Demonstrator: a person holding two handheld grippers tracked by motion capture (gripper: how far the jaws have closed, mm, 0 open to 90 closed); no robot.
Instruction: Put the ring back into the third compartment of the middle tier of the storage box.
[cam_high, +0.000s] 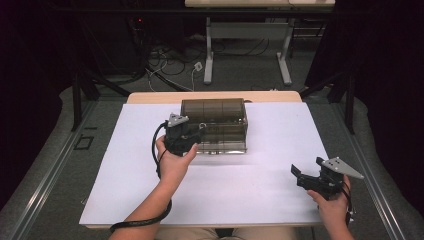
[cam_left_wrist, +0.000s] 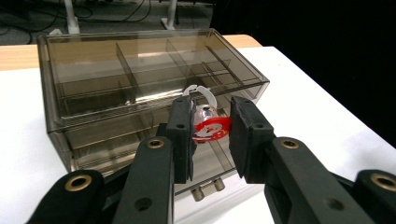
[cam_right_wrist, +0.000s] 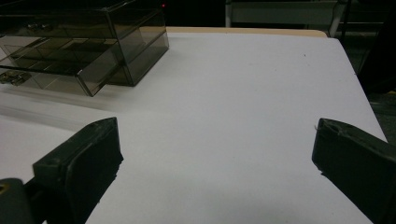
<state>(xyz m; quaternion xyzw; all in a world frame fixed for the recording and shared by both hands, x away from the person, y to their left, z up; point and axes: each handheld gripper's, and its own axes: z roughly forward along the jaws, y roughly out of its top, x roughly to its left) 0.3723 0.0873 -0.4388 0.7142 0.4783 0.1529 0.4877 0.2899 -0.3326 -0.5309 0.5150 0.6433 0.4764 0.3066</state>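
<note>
The left tongs (cam_left_wrist: 211, 128) clamped a small red-and-white trinket (cam_left_wrist: 209, 127), half hidden between the pads, over the smoky organizer's (cam_left_wrist: 140, 70) pulled-out lower drawer (cam_left_wrist: 116, 140). What the trinket was stayed unclear. The right tongs (cam_right_wrist: 215, 154) gaped empty above the tabletop (cam_right_wrist: 243, 93).

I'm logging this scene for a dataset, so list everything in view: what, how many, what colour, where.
Smoky transparent plastic drawer box: one, brown-grey, at the far middle of the table, lower drawer pulled out toward the person.
Small round red-and-white trinket with a white loop: one, between the left gripper's jaws, over the open drawer.
White table top: one, with a wooden edge at the far side.
Grey-legged desk: one, on the floor beyond, with cables beside it.
Left gripper: black, shut on the trinket, at the box.
Right gripper: black, jaws wide open, at the near right of the table.
</note>
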